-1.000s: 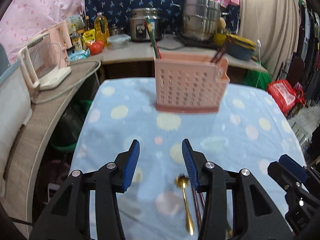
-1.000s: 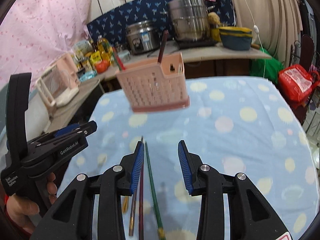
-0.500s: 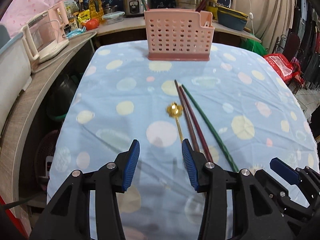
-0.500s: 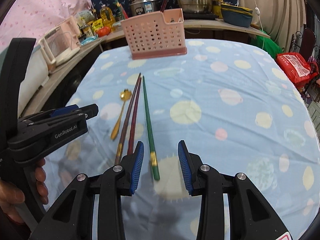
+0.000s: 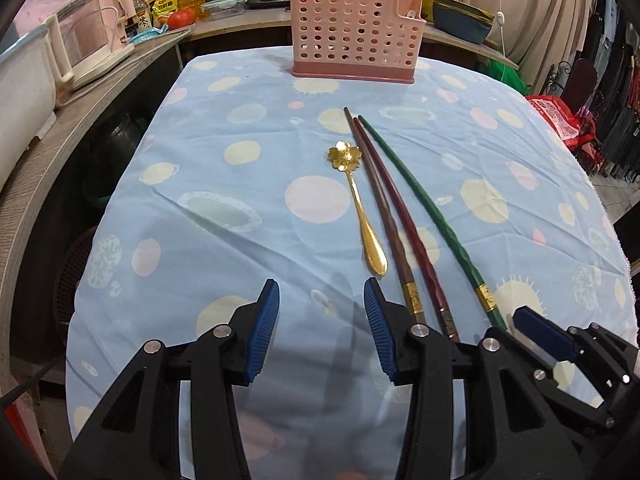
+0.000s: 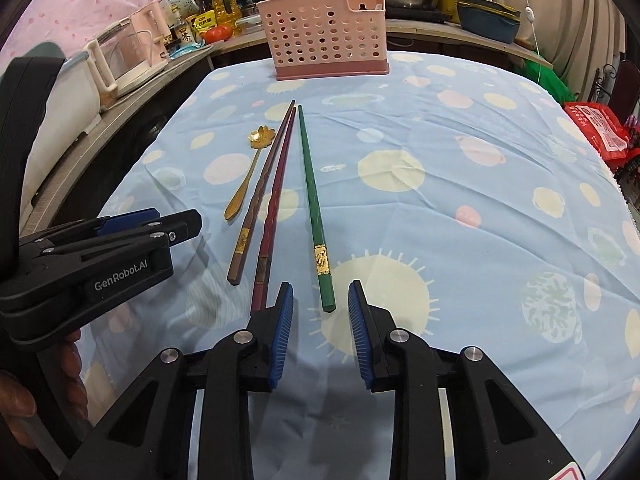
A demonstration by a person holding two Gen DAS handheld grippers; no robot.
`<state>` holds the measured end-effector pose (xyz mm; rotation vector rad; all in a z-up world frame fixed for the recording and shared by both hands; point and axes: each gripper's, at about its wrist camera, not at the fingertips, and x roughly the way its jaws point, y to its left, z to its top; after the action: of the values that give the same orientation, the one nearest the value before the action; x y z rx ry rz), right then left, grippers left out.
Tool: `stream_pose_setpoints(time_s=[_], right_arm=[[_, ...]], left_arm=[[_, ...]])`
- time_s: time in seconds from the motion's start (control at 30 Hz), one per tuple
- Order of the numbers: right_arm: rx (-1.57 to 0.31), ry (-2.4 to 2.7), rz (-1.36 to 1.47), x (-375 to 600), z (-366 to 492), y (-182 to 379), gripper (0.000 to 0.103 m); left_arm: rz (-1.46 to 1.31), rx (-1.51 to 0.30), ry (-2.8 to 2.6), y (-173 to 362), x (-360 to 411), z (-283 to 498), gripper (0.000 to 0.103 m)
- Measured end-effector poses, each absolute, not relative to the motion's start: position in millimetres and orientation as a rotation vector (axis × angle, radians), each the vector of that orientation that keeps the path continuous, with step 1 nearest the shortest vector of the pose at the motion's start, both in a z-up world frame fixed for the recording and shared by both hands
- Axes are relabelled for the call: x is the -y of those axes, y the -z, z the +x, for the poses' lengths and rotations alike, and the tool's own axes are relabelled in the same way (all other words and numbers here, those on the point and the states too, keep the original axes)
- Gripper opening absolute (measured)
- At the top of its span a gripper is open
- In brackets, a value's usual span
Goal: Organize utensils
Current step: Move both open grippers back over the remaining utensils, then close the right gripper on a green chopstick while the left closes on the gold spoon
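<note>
The right gripper (image 6: 320, 328) hangs with blue-padded fingers (image 6: 282, 332) parted over the dotted blue surface (image 6: 480, 208). The green chopstick's (image 6: 314, 208) near end lies between them; a perforated pink plastic basket (image 6: 326, 36) stands far.

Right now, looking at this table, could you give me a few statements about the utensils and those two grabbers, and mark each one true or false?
1. The gold spoon lies to the left of the three chopsticks. True.
2. The green chopstick stands inside the pink basket. False: it lies flat on the tablecloth, on the right of the brown chopstick and the red chopstick.
3. The right gripper is open, with the near end of the green chopstick just ahead of its fingers. True.
4. The left gripper is clamped on the spoon. False: it is open and holds nothing.
5. The basket stands upright at the far end of the table. True.
</note>
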<state>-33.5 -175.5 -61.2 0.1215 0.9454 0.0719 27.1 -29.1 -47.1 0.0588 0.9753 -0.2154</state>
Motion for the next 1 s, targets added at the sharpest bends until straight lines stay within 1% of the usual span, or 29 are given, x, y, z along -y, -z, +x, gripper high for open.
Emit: stream_pose_setpoints(time_s=[0.1,0.23,0.43,0.9,0.93,0.97,1.0], right_arm=[[-0.946,-0.072,0.119,175,-31,63,0.027],[-0.948,-0.076,0.117,174,-26,64,0.022],[-0.953,-0.078,0.114,173,-20,67,0.008],[-0.948,-0.077,0.138,178,-17,69,0.007],[-0.947,-0.078,0.139,179,-18,68,0.007],[-0.947,-0.078,0.139,179,-17,68,0.007],[-0.945,-0.079,0.141,179,-18,67,0.007]], left_arm=[[0.050,-0.974,0.216,47,30,30,0.042],[0.051,-0.982,0.215,50,34,38,0.042],[0.052,-0.997,0.229,56,42,45,0.042],[0.066,-0.995,0.240,65,51,60,0.041],[0.068,-0.992,0.241,65,51,60,0.039],[0.069,-0.991,0.246,65,51,60,0.031],[0.069,-0.990,0.253,64,51,60,0.026]])
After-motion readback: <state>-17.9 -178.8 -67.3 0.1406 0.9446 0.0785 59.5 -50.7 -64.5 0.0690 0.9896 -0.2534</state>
